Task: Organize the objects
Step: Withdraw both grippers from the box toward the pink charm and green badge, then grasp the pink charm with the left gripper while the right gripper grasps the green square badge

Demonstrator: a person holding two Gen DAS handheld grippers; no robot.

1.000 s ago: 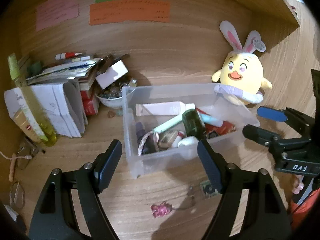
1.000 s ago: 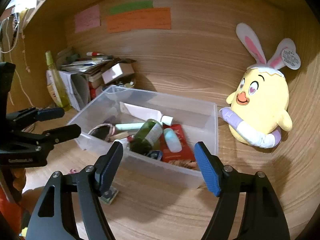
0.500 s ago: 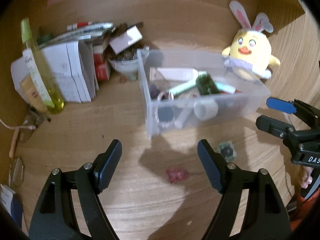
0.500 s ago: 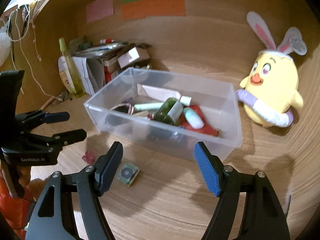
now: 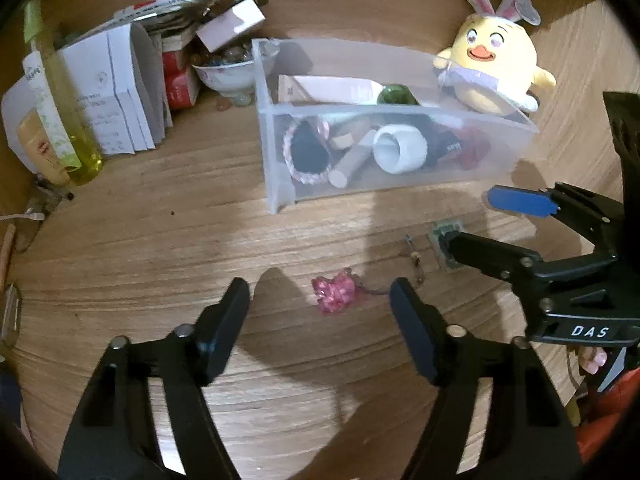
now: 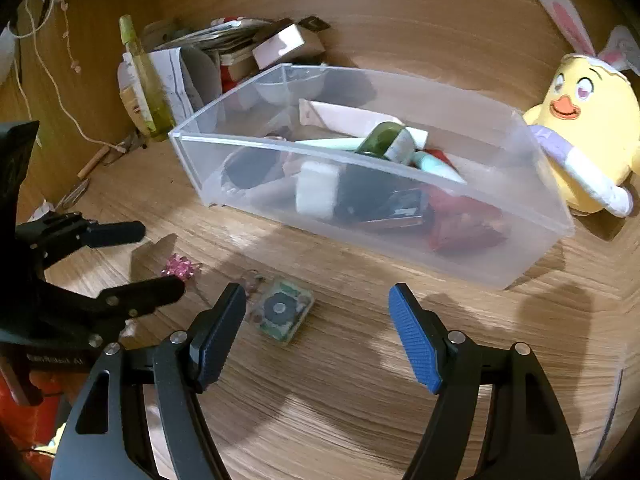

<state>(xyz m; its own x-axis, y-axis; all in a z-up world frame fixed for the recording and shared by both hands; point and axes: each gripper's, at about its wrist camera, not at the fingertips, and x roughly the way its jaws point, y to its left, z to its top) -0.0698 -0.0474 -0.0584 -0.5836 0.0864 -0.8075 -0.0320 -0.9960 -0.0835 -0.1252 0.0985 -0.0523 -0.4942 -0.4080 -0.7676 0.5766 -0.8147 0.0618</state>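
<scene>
A clear plastic bin (image 5: pixel 276 152) (image 6: pixel 520 256) on the wooden desk holds tubes, a green bottle (image 6: pixel 384 140), a white roll (image 5: pixel 400 148) and a red packet. In front of it lie a pink crumpled trinket (image 5: pixel 334 292) (image 6: pixel 180 267) and a small square green-edged case (image 6: pixel 282 312) (image 5: pixel 440 236). My left gripper (image 5: pixel 320 300) hovers over the pink trinket, which lies between its jaws untouched; the jaws are closing. My right gripper (image 6: pixel 316 312) stands open just above the square case, which lies nearer its left finger. Each gripper shows in the other's view.
A yellow plush chick with rabbit ears (image 5: pixel 492 68) (image 6: pixel 580 132) leans behind the bin at right. At the left stand a tall yellow bottle (image 5: pixel 68 120), folded papers (image 5: pixel 116 92), boxes and a bowl (image 5: pixel 228 74). A small chain (image 5: pixel 414 256) lies beside the case.
Both grippers have come down and tipped toward the desk in front of the bin. The pink trinket and the square case are now closer to the fingers. The left jaws have narrowed.
</scene>
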